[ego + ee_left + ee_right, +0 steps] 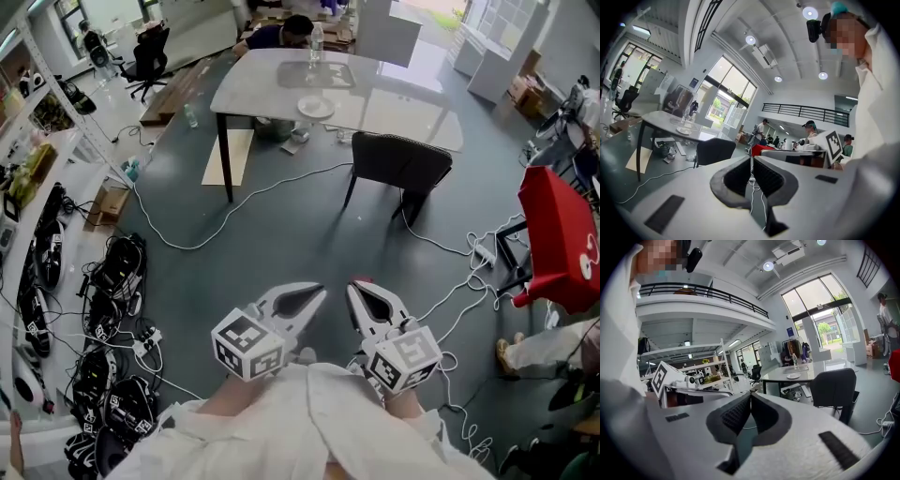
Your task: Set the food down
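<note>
From my seat I read the left gripper (751,159) as clenched: its ribbed pads (740,176) meet at the tips, with only a thin slit behind them and nothing caught in it. The right gripper (750,393) is clenched the same way, pad against pad and empty. Both are held low and close to the person's white sleeves (281,422), tips side by side and pointing over the grey floor (281,225). Well ahead of both sets of jaws stands a white table (394,103) with a dark chair (401,161) on its near side. On the table lies a small white plate (315,106) and, beyond it, a clear bottle (316,42) — whether the plate carries the food I cannot tell from here. Loose cables (234,211) trail across the floor between jaws and table, and a red stand (562,234) sits off to the right of the right jaws.
</note>
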A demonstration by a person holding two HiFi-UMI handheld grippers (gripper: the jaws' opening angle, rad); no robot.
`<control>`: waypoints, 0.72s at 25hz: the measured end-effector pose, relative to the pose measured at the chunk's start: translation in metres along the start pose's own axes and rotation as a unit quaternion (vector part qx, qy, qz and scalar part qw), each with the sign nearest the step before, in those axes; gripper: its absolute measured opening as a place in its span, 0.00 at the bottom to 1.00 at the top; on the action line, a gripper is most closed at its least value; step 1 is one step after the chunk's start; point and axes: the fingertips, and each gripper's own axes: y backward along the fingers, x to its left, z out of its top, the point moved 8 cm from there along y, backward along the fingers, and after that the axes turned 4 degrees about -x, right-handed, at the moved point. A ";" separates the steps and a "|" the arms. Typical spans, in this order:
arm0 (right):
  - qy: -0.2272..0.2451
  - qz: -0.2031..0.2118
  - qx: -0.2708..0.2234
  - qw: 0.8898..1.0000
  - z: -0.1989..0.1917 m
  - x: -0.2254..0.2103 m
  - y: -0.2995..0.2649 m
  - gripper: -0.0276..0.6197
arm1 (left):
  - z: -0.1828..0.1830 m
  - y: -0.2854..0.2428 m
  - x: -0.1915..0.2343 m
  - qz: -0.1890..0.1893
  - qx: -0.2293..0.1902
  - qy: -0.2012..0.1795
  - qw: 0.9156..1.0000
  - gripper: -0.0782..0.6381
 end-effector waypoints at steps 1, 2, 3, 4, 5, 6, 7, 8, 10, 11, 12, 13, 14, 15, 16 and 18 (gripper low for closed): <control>-0.003 0.006 0.001 1.000 0.000 -0.002 0.000 0.05 | -0.001 -0.004 -0.001 0.000 -0.002 0.003 1.000 0.15; -0.004 0.010 0.000 1.000 0.000 -0.004 0.000 0.05 | -0.002 -0.008 -0.003 0.000 -0.006 0.005 1.000 0.15; -0.004 0.014 -0.001 1.000 -0.001 -0.007 0.000 0.05 | -0.004 -0.012 -0.004 0.001 -0.010 0.008 1.000 0.15; -0.003 0.018 -0.001 1.000 -0.002 -0.010 0.000 0.05 | -0.006 -0.014 -0.004 0.002 -0.013 0.012 1.000 0.15; -0.002 0.021 0.001 1.000 -0.003 -0.013 0.000 0.05 | -0.008 -0.016 -0.004 0.003 -0.014 0.018 1.000 0.15; -0.002 0.023 0.005 1.000 -0.006 -0.015 0.000 0.05 | -0.011 -0.018 -0.004 0.005 -0.013 0.024 1.000 0.15; -0.004 0.023 0.010 1.000 -0.008 -0.017 0.000 0.05 | -0.014 -0.019 -0.003 0.006 -0.010 0.029 0.999 0.15; -0.008 0.020 0.014 1.000 -0.011 -0.021 0.001 0.05 | -0.017 -0.021 -0.003 0.006 -0.007 0.036 0.999 0.15; -0.018 0.013 0.023 0.999 -0.016 -0.026 0.000 0.05 | -0.020 -0.024 -0.001 0.004 -0.005 0.050 0.999 0.15; -0.021 0.013 0.027 0.999 -0.018 -0.028 -0.001 0.05 | -0.020 -0.025 0.000 0.003 -0.006 0.055 0.998 0.15; -0.020 0.013 0.033 0.999 -0.020 -0.030 -0.002 0.05 | -0.021 -0.027 0.002 0.003 -0.005 0.057 0.998 0.15; -0.019 0.013 0.040 0.999 -0.021 -0.031 -0.005 0.05 | -0.022 -0.029 0.005 0.004 -0.003 0.058 0.998 0.15; -0.019 0.013 0.046 0.999 -0.023 -0.034 -0.008 0.05 | -0.022 -0.032 0.008 0.005 -0.001 0.059 0.998 0.15; -0.020 0.012 0.051 0.998 -0.024 -0.037 -0.012 0.05 | -0.023 -0.035 0.012 0.006 0.001 0.060 0.998 0.15; -0.022 0.012 0.053 0.998 -0.025 -0.040 -0.017 0.05 | -0.023 -0.038 0.016 0.006 0.003 0.061 0.998 0.15; -0.022 0.012 0.053 0.998 -0.024 -0.047 -0.028 0.05 | -0.021 -0.045 0.025 0.005 0.005 0.058 0.998 0.15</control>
